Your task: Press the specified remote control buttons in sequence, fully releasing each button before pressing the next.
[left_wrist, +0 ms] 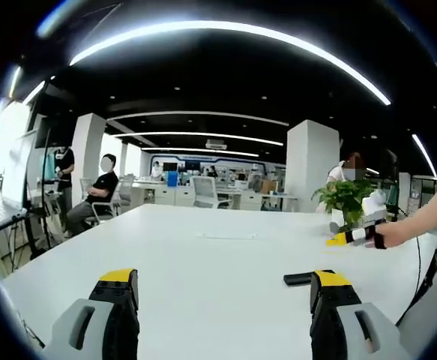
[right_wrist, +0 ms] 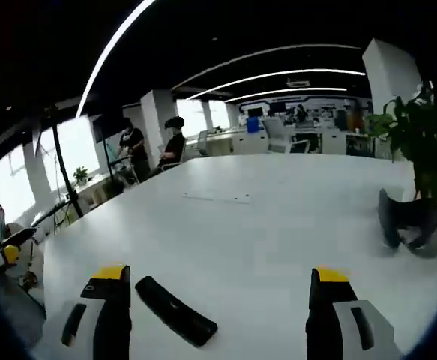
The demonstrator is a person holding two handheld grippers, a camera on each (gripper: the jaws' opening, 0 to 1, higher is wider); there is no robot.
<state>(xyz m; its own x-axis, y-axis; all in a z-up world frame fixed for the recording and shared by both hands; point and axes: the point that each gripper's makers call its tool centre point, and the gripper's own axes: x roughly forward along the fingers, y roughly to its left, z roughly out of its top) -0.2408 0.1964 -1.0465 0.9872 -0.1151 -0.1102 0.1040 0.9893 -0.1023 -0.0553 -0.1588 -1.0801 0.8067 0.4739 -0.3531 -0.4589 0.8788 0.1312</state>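
A slim black remote control (right_wrist: 175,311) lies flat on the white table (right_wrist: 278,225), just right of the left jaw in the right gripper view. My right gripper (right_wrist: 218,274) is open above the table with nothing between its yellow-tipped jaws. In the left gripper view the remote control (left_wrist: 300,278) lies beside the inner edge of the right jaw. My left gripper (left_wrist: 224,281) is open too, a little above the table (left_wrist: 203,270). The right gripper (left_wrist: 351,237) also appears at the right of that view, held in a person's hand (left_wrist: 389,234).
A potted green plant (right_wrist: 417,142) in a dark pot (right_wrist: 407,219) stands on the table to the right, also seen as the plant (left_wrist: 345,196) behind the right gripper. Two people (left_wrist: 98,191) are by the far left corner, with office desks and chairs behind.
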